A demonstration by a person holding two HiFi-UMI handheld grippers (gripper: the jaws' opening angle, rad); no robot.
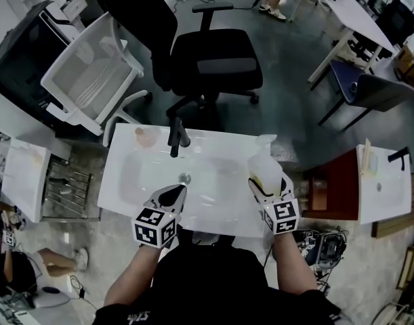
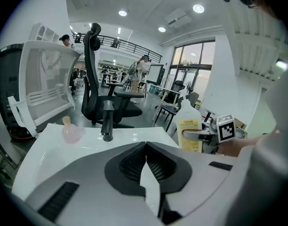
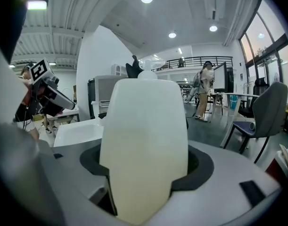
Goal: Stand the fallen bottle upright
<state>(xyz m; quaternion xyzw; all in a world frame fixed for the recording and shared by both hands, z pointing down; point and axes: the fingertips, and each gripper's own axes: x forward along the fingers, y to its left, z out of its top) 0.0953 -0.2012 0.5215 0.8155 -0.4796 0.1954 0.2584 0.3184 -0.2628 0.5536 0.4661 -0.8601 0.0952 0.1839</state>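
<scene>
Bottle (image 2: 189, 113): one, translucent white plastic, flat-sided body narrowing at the shoulder to a pale dispenser top (image 2: 193, 98). Yellow label (image 2: 191, 127) with dark print on the front face; print too small to read. Pose: upright, top uppermost. Location: right end of the white counter (image 1: 125, 181), near its front corner. State: clamped at mid-body between the jaws of the right gripper (image 1: 269, 181). Base hidden; contact with the counter cannot be told.

Bottle (image 1: 264, 160): milky white, yellow label
Sink (image 1: 125, 181): glossy white
Faucet (image 1: 175, 138): black
Flask (image 1: 146, 138): pale pink
Left tongs (image 1: 177, 191), right tongs (image 1: 258, 181): grey-white, black pads, black-and-white square markers
Office chair (image 1: 217, 63): black
Mesh chair (image 1: 91, 80): white
</scene>
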